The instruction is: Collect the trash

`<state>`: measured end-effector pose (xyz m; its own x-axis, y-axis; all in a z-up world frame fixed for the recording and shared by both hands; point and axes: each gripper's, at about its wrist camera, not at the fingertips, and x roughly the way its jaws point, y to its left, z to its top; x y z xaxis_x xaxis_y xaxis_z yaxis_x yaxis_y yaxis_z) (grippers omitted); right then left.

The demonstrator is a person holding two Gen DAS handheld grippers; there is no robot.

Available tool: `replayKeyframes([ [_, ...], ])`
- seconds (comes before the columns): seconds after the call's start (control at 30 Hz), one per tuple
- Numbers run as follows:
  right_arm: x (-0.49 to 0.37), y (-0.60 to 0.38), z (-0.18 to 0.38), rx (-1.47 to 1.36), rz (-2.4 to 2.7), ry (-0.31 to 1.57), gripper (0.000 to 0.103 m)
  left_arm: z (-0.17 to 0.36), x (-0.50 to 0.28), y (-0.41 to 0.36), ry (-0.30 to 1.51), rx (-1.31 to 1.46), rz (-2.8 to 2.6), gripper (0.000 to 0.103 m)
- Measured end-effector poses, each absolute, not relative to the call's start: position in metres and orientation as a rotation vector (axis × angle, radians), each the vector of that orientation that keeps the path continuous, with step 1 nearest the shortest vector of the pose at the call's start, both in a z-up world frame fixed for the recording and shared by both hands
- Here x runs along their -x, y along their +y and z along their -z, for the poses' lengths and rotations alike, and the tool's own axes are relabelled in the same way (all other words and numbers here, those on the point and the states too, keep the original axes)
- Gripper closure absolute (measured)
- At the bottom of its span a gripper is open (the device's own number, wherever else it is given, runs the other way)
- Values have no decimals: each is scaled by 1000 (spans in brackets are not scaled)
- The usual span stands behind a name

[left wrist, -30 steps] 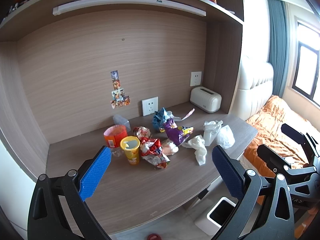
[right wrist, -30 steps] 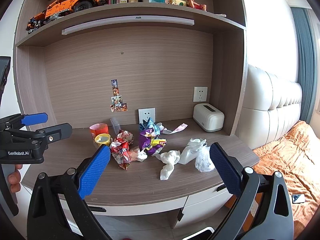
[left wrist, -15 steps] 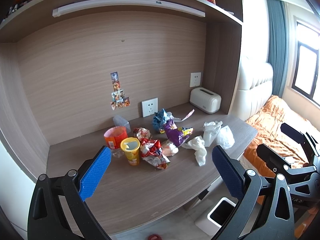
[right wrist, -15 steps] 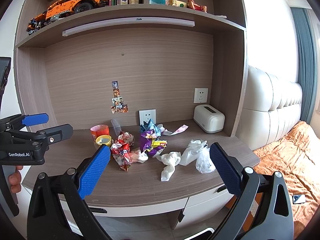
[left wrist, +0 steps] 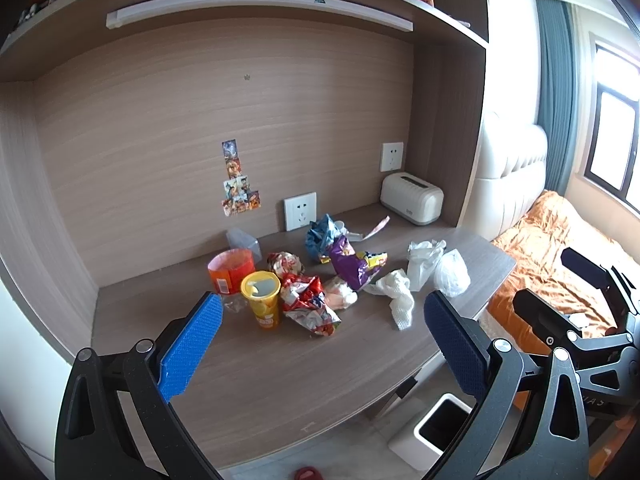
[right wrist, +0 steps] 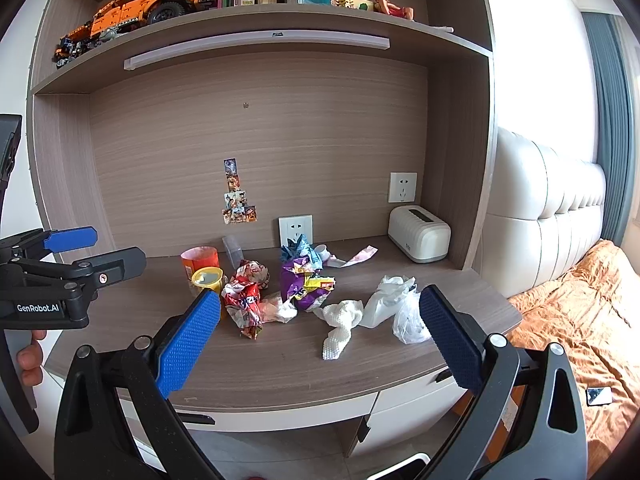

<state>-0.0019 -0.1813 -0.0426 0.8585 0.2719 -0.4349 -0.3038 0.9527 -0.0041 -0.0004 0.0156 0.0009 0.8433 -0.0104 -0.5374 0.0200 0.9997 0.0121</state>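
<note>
Trash lies in a loose heap on the wooden desk (left wrist: 280,364): a yellow cup (left wrist: 262,298), an orange tub (left wrist: 231,266), a red crumpled wrapper (left wrist: 306,306), a purple snack bag (left wrist: 352,266), a blue wrapper (left wrist: 322,234), white tissue (left wrist: 398,294) and clear plastic bags (left wrist: 438,266). The same heap shows in the right wrist view, with the red wrapper (right wrist: 242,304), purple bag (right wrist: 302,284) and tissue (right wrist: 340,326). My left gripper (left wrist: 320,332) and my right gripper (right wrist: 318,324) both hang open in front of the desk, holding nothing.
A white bin (left wrist: 434,434) stands on the floor under the desk's right end. A white toaster (left wrist: 412,198) sits at the back right. An orange-covered bed (right wrist: 572,320) lies to the right. A shelf (right wrist: 256,20) with a toy truck and books runs overhead.
Both views have barely shifted; the grippers stay open and nothing on the desk has moved.
</note>
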Motion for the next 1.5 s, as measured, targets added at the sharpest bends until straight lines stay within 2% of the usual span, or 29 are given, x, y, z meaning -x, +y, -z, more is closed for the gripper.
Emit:
replayKeyframes([
  [0.5,-14,-172,56,76,-323,493,4,25,-10,27,579,4,15,4],
  [0.83,-35,-134,76,164,-375,523,4,54,-47,64,603,13,-27,4],
  [1.5,-134,-51,179,152,-465,757,4,133,-163,108,720,12,67,4],
])
